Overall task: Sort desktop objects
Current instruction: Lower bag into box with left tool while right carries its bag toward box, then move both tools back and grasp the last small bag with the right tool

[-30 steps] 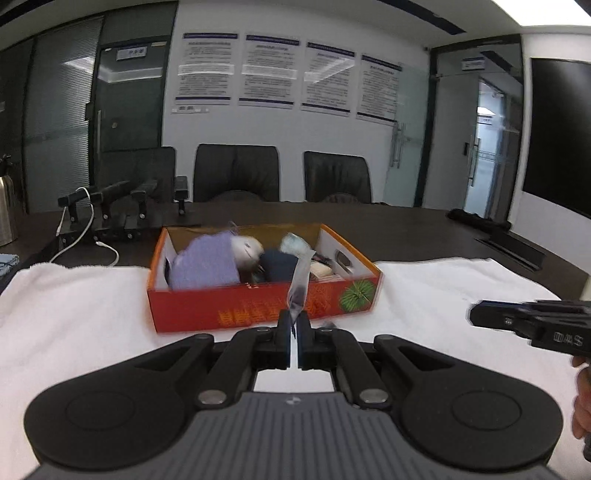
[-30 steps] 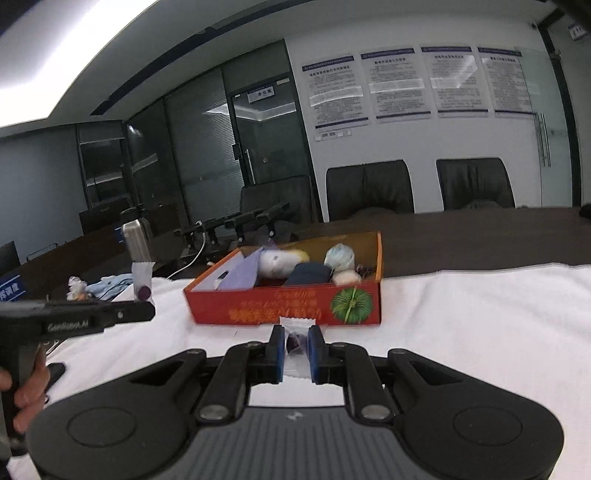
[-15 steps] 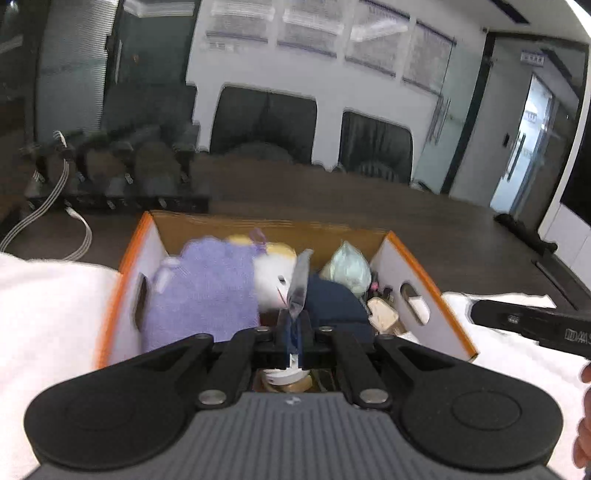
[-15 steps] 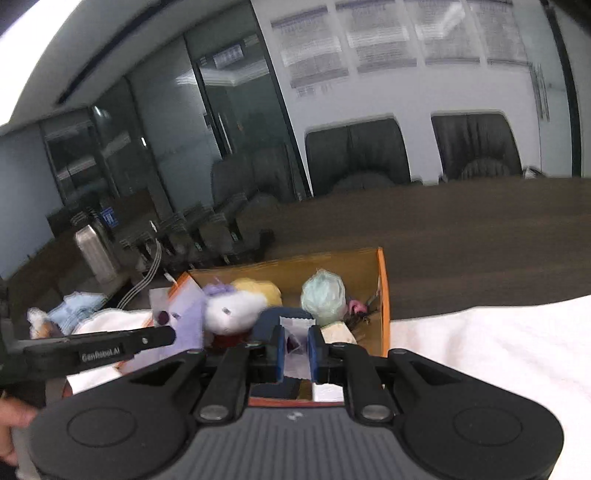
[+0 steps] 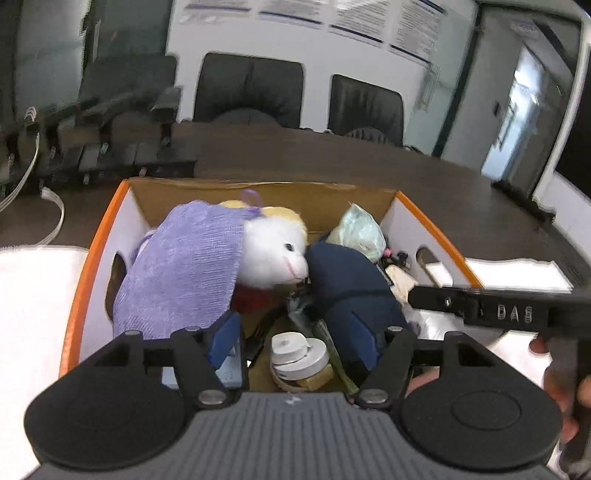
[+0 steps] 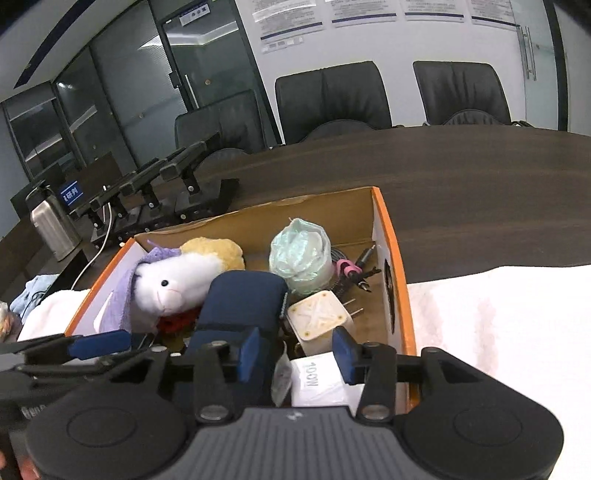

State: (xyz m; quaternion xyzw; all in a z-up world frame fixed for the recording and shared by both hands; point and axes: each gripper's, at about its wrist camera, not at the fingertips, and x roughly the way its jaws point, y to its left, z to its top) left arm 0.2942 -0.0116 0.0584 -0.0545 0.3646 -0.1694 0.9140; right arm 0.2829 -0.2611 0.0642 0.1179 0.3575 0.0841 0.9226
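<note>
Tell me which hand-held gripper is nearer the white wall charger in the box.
Right. The right hand-held gripper hovers just short of the white wall charger, jaws opening. The left hand-held gripper is over the tape rolls.

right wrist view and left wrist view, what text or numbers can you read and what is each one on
"100W" on the white box lying in the cardboard box, between the right gripper pads.
"DAS", partly legible, on the right gripper's black body, seen in the left wrist view.
White characters on the blue sign: too small to read.
Wall posters: too blurred to read.
Door sign: too small to read.
</note>
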